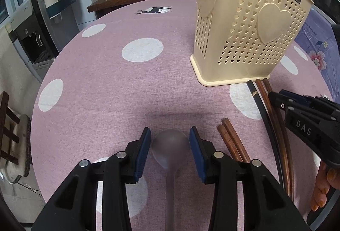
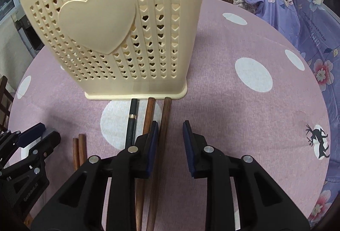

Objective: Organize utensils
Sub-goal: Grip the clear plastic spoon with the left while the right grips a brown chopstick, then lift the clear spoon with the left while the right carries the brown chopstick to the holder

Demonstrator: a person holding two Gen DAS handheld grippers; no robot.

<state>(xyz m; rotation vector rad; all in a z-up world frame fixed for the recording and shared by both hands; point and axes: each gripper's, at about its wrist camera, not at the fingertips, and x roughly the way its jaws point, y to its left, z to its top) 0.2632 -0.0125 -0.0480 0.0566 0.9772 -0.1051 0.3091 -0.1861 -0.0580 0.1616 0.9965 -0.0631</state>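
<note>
Jaws of the left gripper stand part open astride a translucent spoon lying on the table, pads apparently not pressing; jaws of the right gripper stand part open over one brown chopstick, gripping nothing. Further chopsticks lie just before the cream holder. Step in hand: pickup; next, close, lift, drop into holder.

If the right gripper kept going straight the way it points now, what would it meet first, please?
Most likely the brown chopstick lying between the right gripper's open pads, then the cloth under it. The holder stands further ahead; depth is hard to judge.
</note>
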